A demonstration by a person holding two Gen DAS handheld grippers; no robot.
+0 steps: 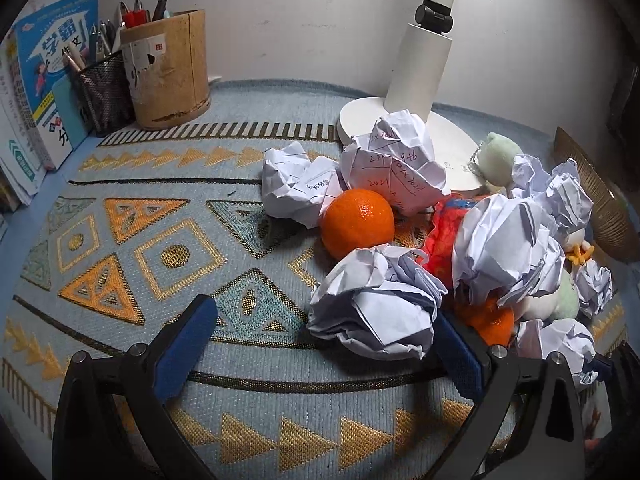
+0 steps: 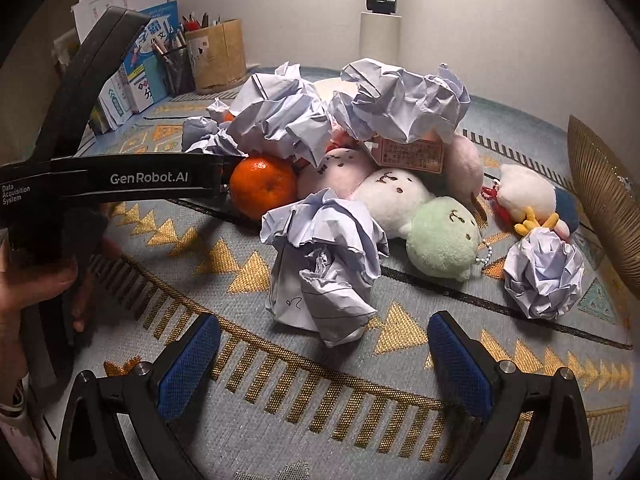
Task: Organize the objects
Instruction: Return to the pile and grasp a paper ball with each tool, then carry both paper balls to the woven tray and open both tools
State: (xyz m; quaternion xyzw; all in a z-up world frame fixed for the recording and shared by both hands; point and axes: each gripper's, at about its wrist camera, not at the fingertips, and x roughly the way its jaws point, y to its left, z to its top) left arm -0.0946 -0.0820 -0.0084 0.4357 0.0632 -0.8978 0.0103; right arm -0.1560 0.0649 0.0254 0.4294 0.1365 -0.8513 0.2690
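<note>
Crumpled paper is heaped with oranges and plush toys on a patterned mat (image 1: 132, 248). In the left wrist view, one paper ball (image 1: 376, 304) is seen just ahead of the left gripper (image 1: 328, 340), leaning toward its right finger; whether it touches cannot be told. The fingers are spread wide, with nothing clamped. An orange (image 1: 358, 222) lies behind that ball. In the right wrist view, the right gripper (image 2: 324, 356) is likewise held apart, and another paper ball (image 2: 320, 264) lies just beyond its tips. Only this view shows the plush toys (image 2: 442, 236) clearly, and the left gripper's body reaching to a second orange (image 2: 262, 186). Only the left view shows the lamp base (image 1: 452, 136).
</note>
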